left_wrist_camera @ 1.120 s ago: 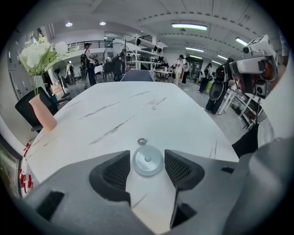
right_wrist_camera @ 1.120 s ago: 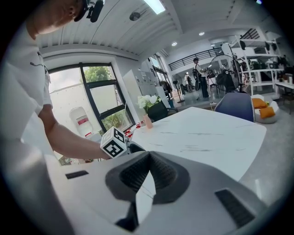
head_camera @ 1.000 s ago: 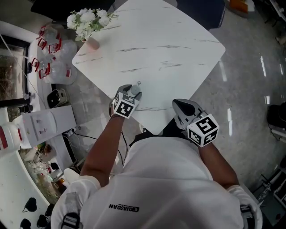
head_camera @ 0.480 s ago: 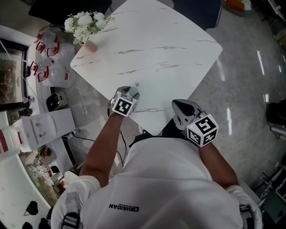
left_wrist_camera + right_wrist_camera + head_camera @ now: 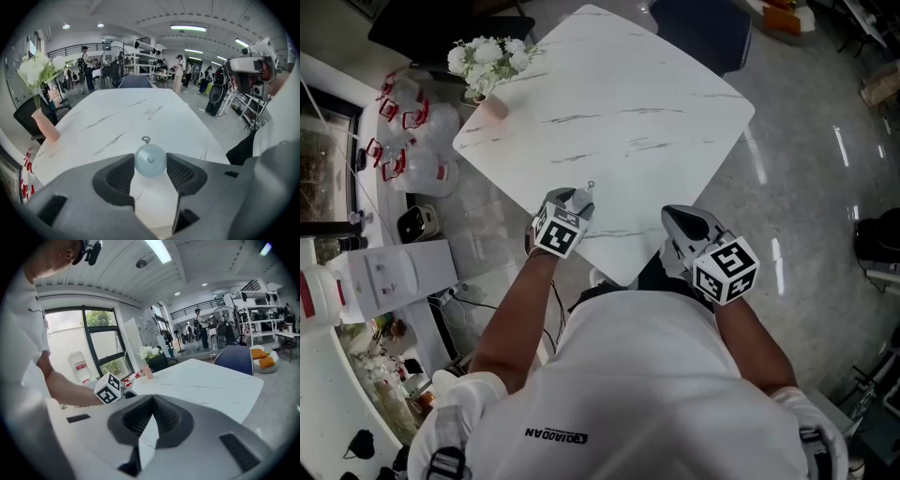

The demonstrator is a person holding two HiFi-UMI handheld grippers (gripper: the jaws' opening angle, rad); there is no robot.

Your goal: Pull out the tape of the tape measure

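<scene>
Left gripper (image 5: pixel 578 199): jaws have just been closing; pads now press both sides of the tape measure (image 5: pixel 150 160).
Right gripper (image 5: pixel 151 404): jaws together, nothing between them, by the table's near corner.
Table (image 5: pixel 628 94): white marble; flowers (image 5: pixel 487 58) at its left edge.
Tape measure: small, round, pale blue, held over the table's near edge.
Ring (image 5: pixel 146 139): tiny metal loop on the case's far side, probably the tape's end.
Handling: likely light, smooth, apt to slip; keep the case pinched, take the ring.
Views: left gripper view shows pads on the case; head view mostly hides that under the marker cube (image 5: pixel 558 232).
</scene>
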